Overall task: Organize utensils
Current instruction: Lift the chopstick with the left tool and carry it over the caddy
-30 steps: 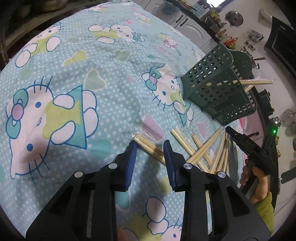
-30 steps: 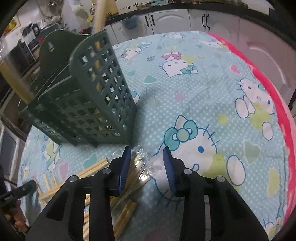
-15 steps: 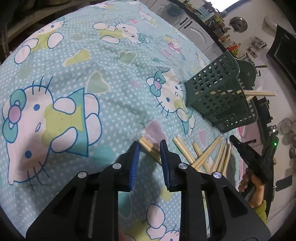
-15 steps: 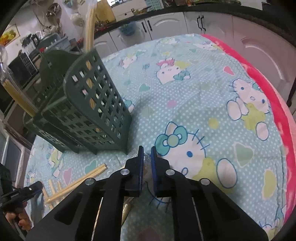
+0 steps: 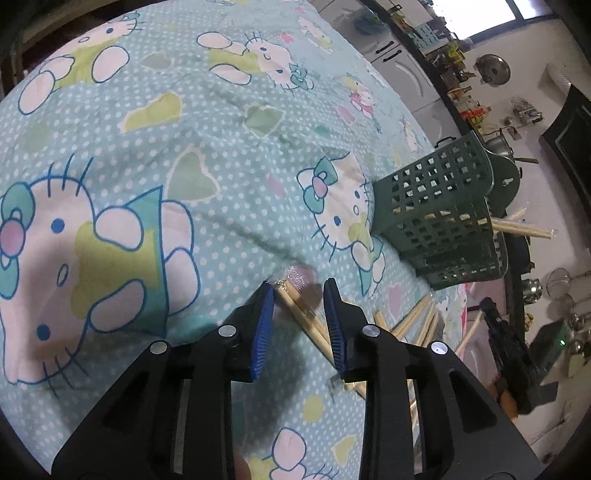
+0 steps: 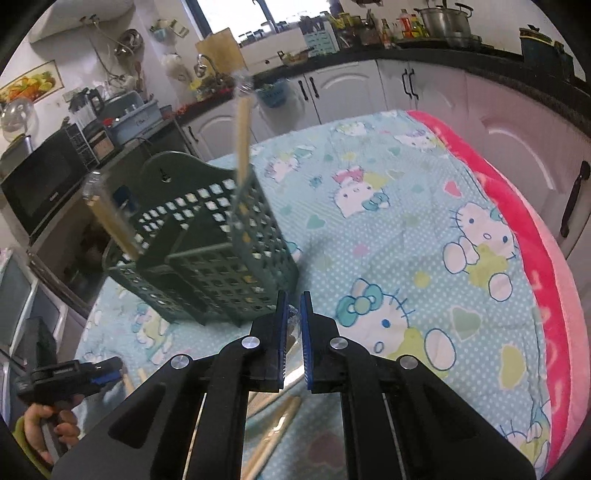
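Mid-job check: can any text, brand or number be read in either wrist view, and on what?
Nothing can be read for certain.
Microwave: small front marking, too blurred.
Blue bin: marking, too small.
Counter bottles: labels, too small.
Tablecloth: cartoon cats only, no words.

cartoon-cat tablecloth [image 5: 155, 122] | microwave [image 6: 40, 192] | white cabinets [image 6: 354, 92]

A cat-print blue cloth [image 5: 221, 147] is covering the worktop; a green basket [image 5: 436, 218] and wrapped chopsticks [image 5: 413, 321] are lying on it
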